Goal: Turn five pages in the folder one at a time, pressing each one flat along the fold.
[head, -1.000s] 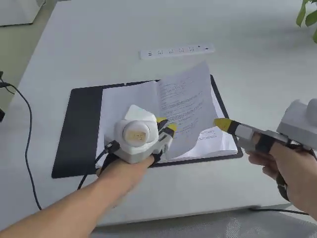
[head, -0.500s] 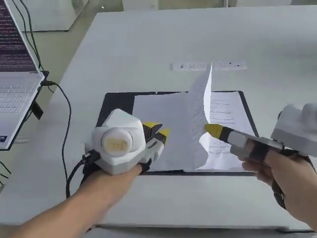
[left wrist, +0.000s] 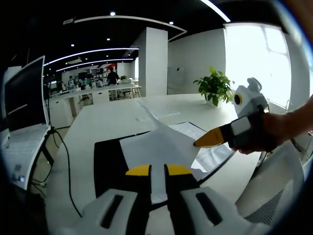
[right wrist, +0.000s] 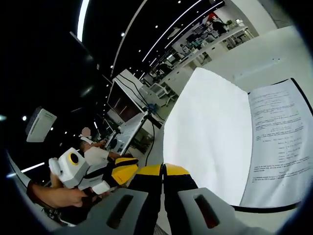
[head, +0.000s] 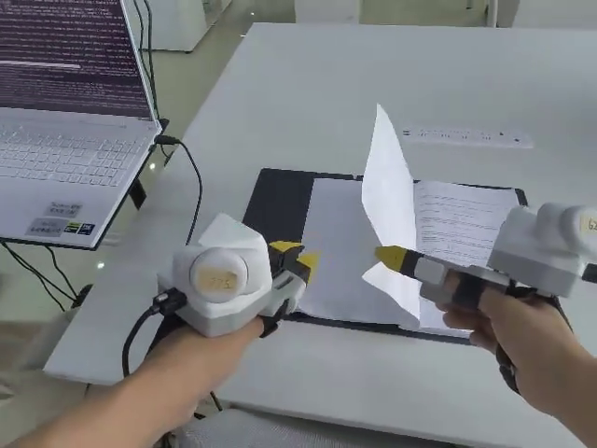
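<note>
On the surface [head: 308, 84]: a black folder [head: 280, 201] is lying open, its near edge running close to the front edge.
Page [head: 387, 187]: one sheet is standing nearly upright over the fold, between the blank left-hand sheet and the printed right-hand one.
Right gripper [head: 390, 257]: its jaws are pressing together on the lower edge of the raised sheet, holding it up.
Left gripper [head: 294, 254]: it is hovering over the folder's near left part, jaws narrow with only a thin slot between them, gripping nothing.
Laptop [head: 65, 140]: it is sitting open at the left, well apart from the folder, its screen showing lines of text.
Power strip [head: 466, 137]: it is lying beyond the folder's far edge.
</note>
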Motion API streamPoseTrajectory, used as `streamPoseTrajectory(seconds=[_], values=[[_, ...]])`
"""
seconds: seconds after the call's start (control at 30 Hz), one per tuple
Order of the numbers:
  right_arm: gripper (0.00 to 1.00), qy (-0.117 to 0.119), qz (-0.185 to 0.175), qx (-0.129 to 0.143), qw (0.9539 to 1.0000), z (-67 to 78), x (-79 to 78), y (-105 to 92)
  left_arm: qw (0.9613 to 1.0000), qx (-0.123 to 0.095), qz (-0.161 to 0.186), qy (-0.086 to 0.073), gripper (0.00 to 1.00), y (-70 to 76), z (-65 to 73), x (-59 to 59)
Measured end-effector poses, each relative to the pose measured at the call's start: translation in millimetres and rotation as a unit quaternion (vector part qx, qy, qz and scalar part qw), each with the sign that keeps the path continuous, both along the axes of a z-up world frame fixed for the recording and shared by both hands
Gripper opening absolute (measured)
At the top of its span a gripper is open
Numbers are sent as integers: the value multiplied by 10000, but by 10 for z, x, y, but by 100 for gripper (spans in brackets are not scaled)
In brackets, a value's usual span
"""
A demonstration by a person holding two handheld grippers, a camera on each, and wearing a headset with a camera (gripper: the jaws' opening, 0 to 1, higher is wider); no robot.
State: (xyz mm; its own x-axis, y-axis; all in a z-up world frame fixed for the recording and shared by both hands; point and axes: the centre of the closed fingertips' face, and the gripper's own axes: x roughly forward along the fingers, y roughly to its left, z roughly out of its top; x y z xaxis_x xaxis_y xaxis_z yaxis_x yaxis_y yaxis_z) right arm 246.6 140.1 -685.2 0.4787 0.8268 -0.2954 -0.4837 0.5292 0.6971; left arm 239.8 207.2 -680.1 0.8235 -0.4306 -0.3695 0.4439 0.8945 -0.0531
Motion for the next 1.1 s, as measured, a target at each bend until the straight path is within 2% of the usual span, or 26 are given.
streamPoseTrajectory(seconds=[0.1, 0.27, 0.67, 1.0, 1.1], values=[[0, 43, 87, -69, 9999, -71, 1, 96, 10000, 4, 63, 44, 8, 75, -45, -17], [0, 217, 230, -212, 9993, -257, -2, 269, 9997, 22, 117, 219, 8, 159, -162, -58], [0, 710, 440, -665, 9943, -799, -22, 510, 9983, 103, 99, 571, 8, 226, -465, -65], [0, 1028, 486, -799, 9903, -1143, 67, 566, 9965, 224, 21, 799, 8, 216, -680, -36], [0, 981, 505, -795, 9907, -1187, 75, 580, 9961, 253, 8, 850, 8, 199, -724, -25]])
